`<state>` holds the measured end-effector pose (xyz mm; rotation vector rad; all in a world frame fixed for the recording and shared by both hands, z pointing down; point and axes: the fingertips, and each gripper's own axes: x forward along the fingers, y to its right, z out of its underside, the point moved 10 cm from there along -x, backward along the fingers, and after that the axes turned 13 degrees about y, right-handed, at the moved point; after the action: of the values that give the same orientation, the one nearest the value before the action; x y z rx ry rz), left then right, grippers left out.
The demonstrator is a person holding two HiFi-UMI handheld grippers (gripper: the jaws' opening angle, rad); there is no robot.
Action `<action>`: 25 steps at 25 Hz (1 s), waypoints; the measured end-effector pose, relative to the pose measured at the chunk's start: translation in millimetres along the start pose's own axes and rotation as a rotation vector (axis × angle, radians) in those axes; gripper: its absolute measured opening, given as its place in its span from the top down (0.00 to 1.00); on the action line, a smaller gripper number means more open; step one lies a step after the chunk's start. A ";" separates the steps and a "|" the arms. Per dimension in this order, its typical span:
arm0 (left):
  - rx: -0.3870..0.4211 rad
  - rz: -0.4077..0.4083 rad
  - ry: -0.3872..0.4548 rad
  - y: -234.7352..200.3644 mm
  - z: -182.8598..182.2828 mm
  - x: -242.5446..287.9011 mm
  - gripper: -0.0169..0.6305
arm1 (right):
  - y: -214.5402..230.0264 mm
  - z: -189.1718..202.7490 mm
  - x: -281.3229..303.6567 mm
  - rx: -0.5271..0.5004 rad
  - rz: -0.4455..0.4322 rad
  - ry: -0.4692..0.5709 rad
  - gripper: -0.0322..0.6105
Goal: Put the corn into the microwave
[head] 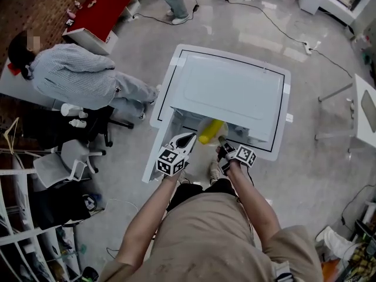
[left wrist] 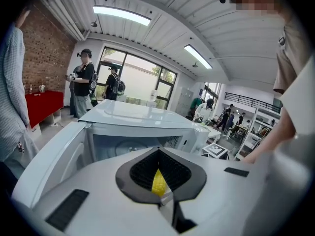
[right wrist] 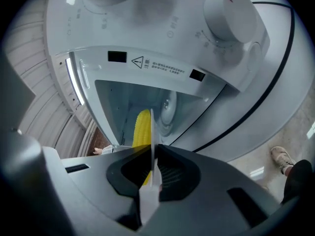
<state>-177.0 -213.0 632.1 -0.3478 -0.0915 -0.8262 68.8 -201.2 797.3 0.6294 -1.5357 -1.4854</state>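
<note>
A yellow corn cob (head: 210,131) lies on a clear plate (head: 224,128) in front of the open mouth of the white microwave (head: 229,87). The microwave door (head: 157,148) is swung out to the left. My right gripper (head: 226,148) is shut on the plate's near rim. In the right gripper view the thin plate edge (right wrist: 151,132) stands between the jaws of the right gripper (right wrist: 151,156), with the corn (right wrist: 142,127) beyond it inside the cavity opening. My left gripper (head: 189,138) looks shut on the plate's left rim. The left gripper (left wrist: 160,186) has the corn (left wrist: 158,180) showing in its narrow gap.
The control panel with its knob (right wrist: 231,16) sits beside the cavity. A seated person (head: 73,75) and an office chair (head: 64,157) are at the left, with a red table (head: 103,4) behind. Cables (head: 282,31) cross the floor. A white table (head: 364,107) stands at the right.
</note>
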 end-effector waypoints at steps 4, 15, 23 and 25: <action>0.005 0.016 -0.026 -3.1 3.4 9.5 0.96 | 11.5 -1.3 12.5 0.021 0.017 0.041 0.90; 0.003 0.032 -0.055 -7.0 5.2 10.9 0.96 | 26.2 -7.0 45.4 0.072 0.021 0.172 0.90; -0.019 0.043 -0.038 -4.5 -3.8 9.3 0.96 | 35.9 -12.9 54.5 0.094 0.046 0.228 0.90; -0.016 0.046 -0.035 -4.3 -5.4 9.0 0.96 | 37.8 -12.6 56.3 0.104 0.044 0.238 0.90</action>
<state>-174.3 -223.8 630.1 -0.3784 -0.1094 -0.7762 60.5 -249.3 846.1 0.7979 -1.4379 -1.2547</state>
